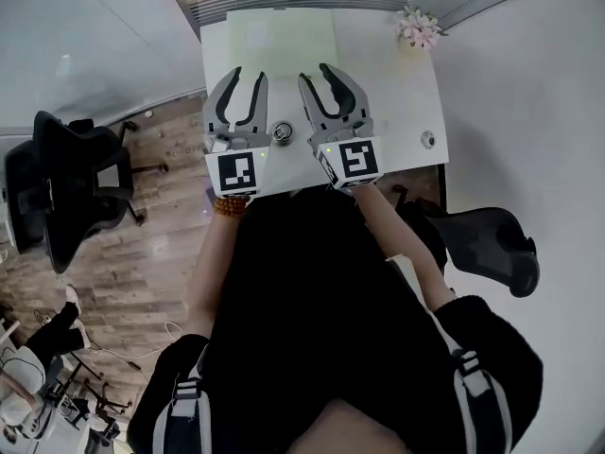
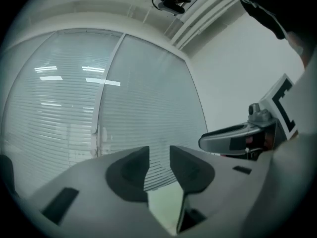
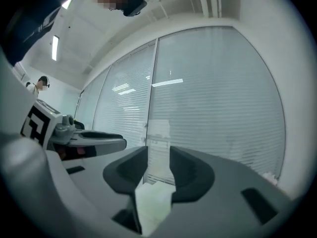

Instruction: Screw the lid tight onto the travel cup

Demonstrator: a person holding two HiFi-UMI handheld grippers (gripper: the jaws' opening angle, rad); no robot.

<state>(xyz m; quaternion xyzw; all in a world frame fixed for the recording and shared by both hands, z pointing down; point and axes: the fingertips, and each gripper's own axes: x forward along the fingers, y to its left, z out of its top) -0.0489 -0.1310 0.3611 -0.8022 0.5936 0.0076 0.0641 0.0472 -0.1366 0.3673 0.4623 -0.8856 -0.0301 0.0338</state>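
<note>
There are two grey two-jaw grippers, left gripper (image 1: 250, 74) and right gripper (image 1: 315, 72), and two black office chairs, left chair (image 1: 57, 173) and right chair (image 1: 492, 244). One white table (image 1: 378, 93) carries one pink flower bunch (image 1: 419, 26) and two small round metal pieces, middle piece (image 1: 282, 132) and right piece (image 1: 427, 139).

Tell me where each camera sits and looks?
Head view: on the person's head, looking steeply down at the white table; shows left gripper, right gripper, arms, dark torso.
Left gripper view: rides that gripper, faces window blinds; own jaws apart, empty.
Right gripper view: rides that gripper, faces the blinds; own jaws apart, empty.
Shared: both gripper views see the blinds and the other gripper.
</note>
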